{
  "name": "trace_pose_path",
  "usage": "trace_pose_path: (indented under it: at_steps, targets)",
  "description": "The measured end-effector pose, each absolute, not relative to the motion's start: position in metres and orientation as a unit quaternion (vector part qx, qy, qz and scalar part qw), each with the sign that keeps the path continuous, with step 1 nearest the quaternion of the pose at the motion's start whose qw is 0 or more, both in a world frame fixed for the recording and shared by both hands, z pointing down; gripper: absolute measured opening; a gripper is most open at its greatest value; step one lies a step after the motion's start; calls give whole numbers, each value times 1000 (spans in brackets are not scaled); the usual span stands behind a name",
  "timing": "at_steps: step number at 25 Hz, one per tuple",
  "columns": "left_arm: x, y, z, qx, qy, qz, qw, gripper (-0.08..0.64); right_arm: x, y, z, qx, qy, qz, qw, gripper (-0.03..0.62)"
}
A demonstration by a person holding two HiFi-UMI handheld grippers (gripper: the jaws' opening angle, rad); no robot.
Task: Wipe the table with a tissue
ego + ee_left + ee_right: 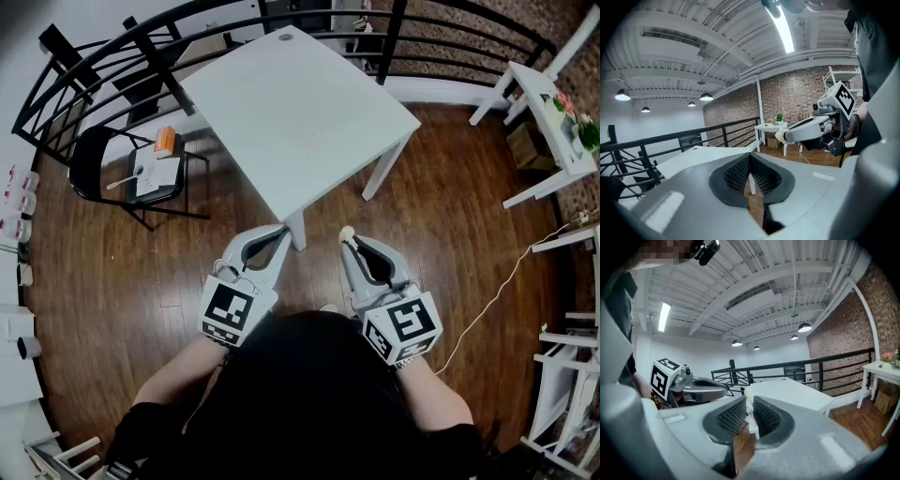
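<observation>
Wipe not begun, as far as can be judged. The white surface (300, 112) is bare, with no tissue on it and neither tool above it. The tissue (749, 416) is already in hand: a small white wad pinched between the jaws of the right tool (749, 405), with a bit showing past the tip in the head view. The left tool (750, 161) has its jaws drawn together at the tips with nothing between them; only the wooden floor (169, 272) shows through the slit lower down. Both tools are held in front of the body, side by side and apart. They sit just off the surface's near corner, over the floor rather than the top. Both point forward toward that corner, marker cubes back toward the person. Judging by the ceiling filling both gripper views, the noses are tipped somewhat upward, not down at the top. Forearms are bent in close to the torso and the hands themselves are mostly hidden behind the cubes. Left to do, by my reading: carry the right tool forward over the near edge, lower the wad until it touches, then sweep the whole top. No dirt or spill is visible to aim for.
</observation>
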State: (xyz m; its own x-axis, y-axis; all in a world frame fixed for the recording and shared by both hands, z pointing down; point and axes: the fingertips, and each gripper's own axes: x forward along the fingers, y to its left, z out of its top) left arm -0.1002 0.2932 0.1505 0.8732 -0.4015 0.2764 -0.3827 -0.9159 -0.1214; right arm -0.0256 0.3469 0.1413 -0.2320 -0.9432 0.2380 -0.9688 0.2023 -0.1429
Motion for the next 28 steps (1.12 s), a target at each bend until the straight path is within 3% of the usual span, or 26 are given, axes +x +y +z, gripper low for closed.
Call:
trace_pose_path:
  at_steps: [14,28]
  targets:
    - [-87,285,155,-962,216,-166,16,17,-10,339,149,602,-783,150,55,35]
    - [-66,200,173,-967,201,-156,-16,17,4,253,163,608,-771,168,89,35]
